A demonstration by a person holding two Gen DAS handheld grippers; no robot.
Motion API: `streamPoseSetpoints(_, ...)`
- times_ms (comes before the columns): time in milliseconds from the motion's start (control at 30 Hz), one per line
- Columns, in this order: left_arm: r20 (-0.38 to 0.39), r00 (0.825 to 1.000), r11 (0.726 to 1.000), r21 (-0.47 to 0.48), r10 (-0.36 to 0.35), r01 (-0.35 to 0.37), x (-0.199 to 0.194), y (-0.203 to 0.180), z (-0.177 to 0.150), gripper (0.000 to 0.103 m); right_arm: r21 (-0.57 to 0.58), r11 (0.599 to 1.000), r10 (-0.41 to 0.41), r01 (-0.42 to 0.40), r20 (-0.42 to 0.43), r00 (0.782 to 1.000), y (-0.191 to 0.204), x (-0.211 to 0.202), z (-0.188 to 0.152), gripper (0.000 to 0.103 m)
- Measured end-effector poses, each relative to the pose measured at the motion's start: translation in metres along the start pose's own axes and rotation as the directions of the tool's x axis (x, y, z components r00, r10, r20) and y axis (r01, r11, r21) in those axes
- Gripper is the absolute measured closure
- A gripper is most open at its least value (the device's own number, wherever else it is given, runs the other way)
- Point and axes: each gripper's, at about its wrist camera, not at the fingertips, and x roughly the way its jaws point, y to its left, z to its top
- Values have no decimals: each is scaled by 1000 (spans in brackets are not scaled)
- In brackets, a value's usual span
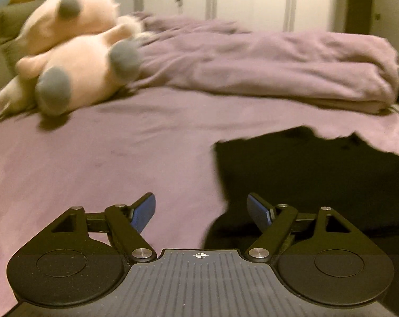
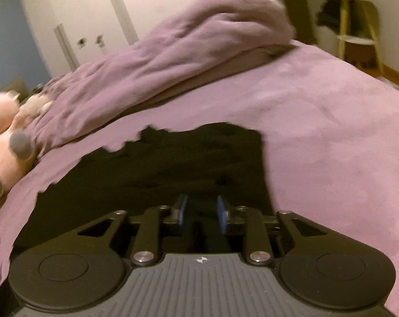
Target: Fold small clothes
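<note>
Left tongs (image 1: 201, 208) gape wide, empty, over the bed (image 1: 93, 158); black garment (image 1: 318, 174) at three o'clock; right tongs (image 2: 200, 208) stand narrow above it, gripping nothing

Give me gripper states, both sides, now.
Left gripper: open wide, nothing between the pads, black garment just beside it.
Right gripper: partly open over the black garment, not clamping it.

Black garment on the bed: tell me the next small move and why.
Probably bring the left gripper right onto the near edge of the black garment and close. Its jaws stand wide and empty beside that edge. The right gripper, jaws narrowly apart with no cloth visibly pinched, hangs over the garment, which lies flat on the bed.
</note>
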Motion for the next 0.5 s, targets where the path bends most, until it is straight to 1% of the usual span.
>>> streamPoseSetpoints(33,8,1000,1000,0,-21,21,5,-7,2,20,-21,1000,16,-16,-13,1000,7,1,-3,78)
streamPoseSetpoints(67,1,999,999,4,-36,36,13,-15,2,20,-49,999,21,-22,-34,999,15,4,-6,78)
streamPoseSetpoints(100,-32,999,999,13,-40,40,24,-20,1,20,-70,997,14,-18,-52,999,19,7,-9,78)
streamPoseSetpoints(167,-117,993,1000,27,-9,13,46,-28,-5,25,-114,993,-20,10,-83,996,24,13,-16,78)
streamPoseSetpoints(200,-132,991,999,32,-4,9,51,-30,-9,25,-131,991,-24,14,-80,997,23,13,-19,78)
streamPoseSetpoints(267,-125,992,999,38,2,3,53,-31,-14,22,-156,988,-18,6,-70,997,19,9,-22,78)
streamPoseSetpoints(400,-144,989,1000,-10,-9,8,54,-23,-18,19,-218,976,-6,-8,-63,998,10,0,-28,78)
streamPoseSetpoints(500,-151,989,1000,-3,1,-2,52,-24,-18,17,-283,959,-11,-4,-51,999,9,-3,-32,78)
